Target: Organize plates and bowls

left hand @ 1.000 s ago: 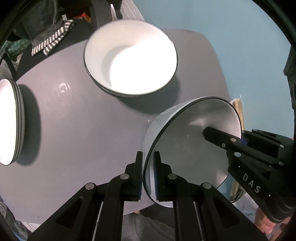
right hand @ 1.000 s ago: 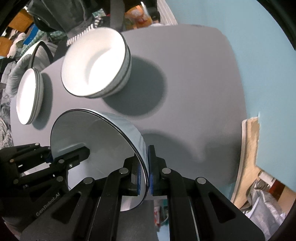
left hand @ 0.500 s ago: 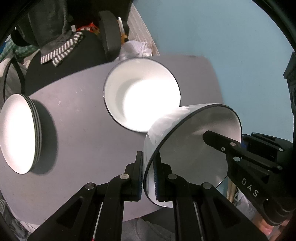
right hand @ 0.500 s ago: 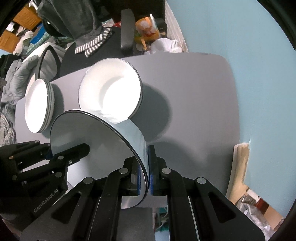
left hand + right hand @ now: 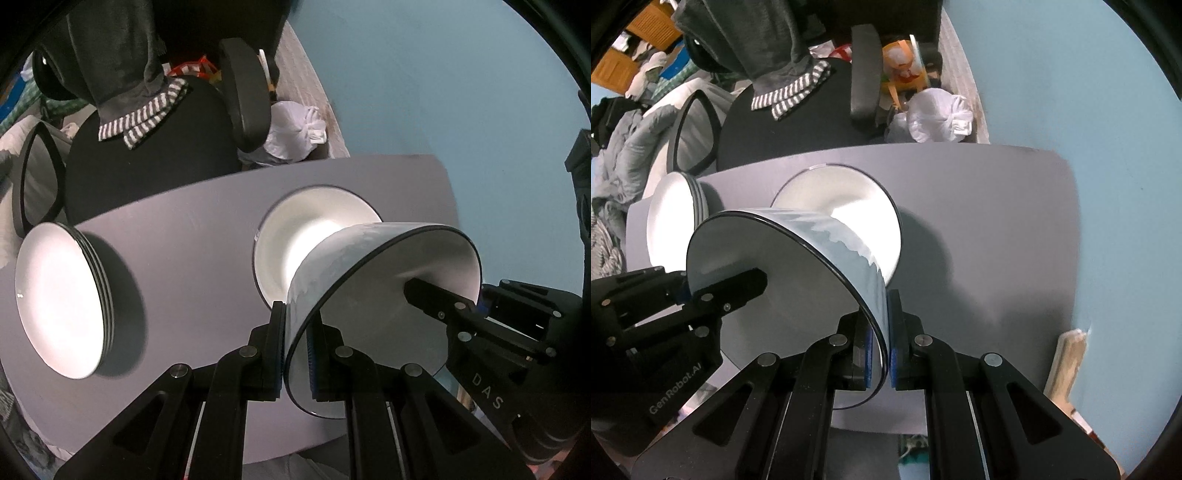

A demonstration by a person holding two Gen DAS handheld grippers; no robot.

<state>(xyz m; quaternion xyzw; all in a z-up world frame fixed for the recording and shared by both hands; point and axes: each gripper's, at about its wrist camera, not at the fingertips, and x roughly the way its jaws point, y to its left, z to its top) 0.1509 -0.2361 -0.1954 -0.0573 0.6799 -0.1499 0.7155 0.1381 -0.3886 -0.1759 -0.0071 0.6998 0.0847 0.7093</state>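
Two bowls: one bowl (image 5: 373, 314) is raised above the surface (image 5: 192, 251), and a second bowl (image 5: 314, 236) sits on the surface toward its far edge. One stack of plates (image 5: 59, 302) stands near the left edge; the dark rims show about four plates, though the exact number is hard to tell. Two tongs: the left tongs (image 5: 295, 354) and the right tongs (image 5: 881, 354). One chair (image 5: 783, 122) stands beyond the far edge. One white bag (image 5: 938, 118) lies beside it.
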